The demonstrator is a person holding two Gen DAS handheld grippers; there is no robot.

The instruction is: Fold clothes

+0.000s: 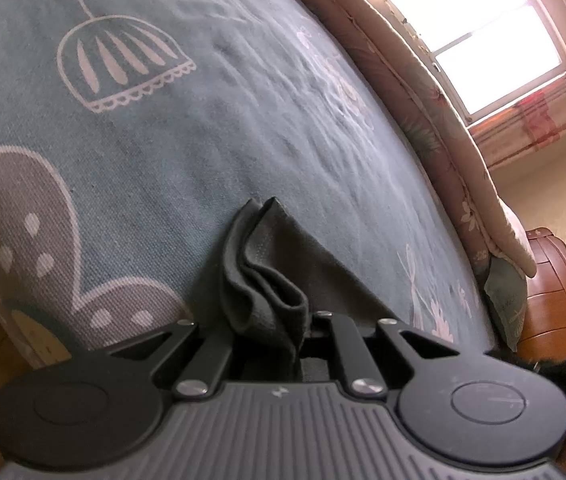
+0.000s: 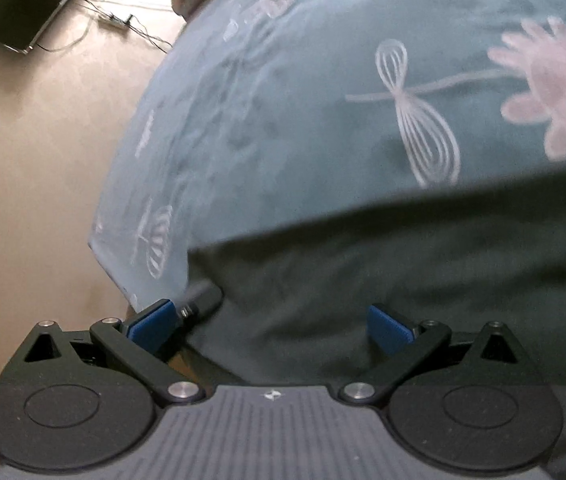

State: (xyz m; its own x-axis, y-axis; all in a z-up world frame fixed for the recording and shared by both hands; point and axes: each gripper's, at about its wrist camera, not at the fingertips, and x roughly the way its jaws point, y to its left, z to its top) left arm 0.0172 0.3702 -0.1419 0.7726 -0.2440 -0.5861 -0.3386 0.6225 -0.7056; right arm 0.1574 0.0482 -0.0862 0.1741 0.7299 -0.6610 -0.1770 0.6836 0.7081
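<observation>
A dark grey garment lies on a teal patterned bedspread. My left gripper is shut on a bunched, folded corner of that garment, which sticks up between the fingers. In the right wrist view the same dark garment spreads flat across the lower right of the bedspread. My right gripper is open, its blue pads wide apart on either side of the garment's edge, with cloth between them but not pinched.
A floral quilt runs along the bed's far side, with a bright window and a wooden nightstand beyond. In the right wrist view, beige floor, a dark flat panel and loose cables lie past the bed's edge.
</observation>
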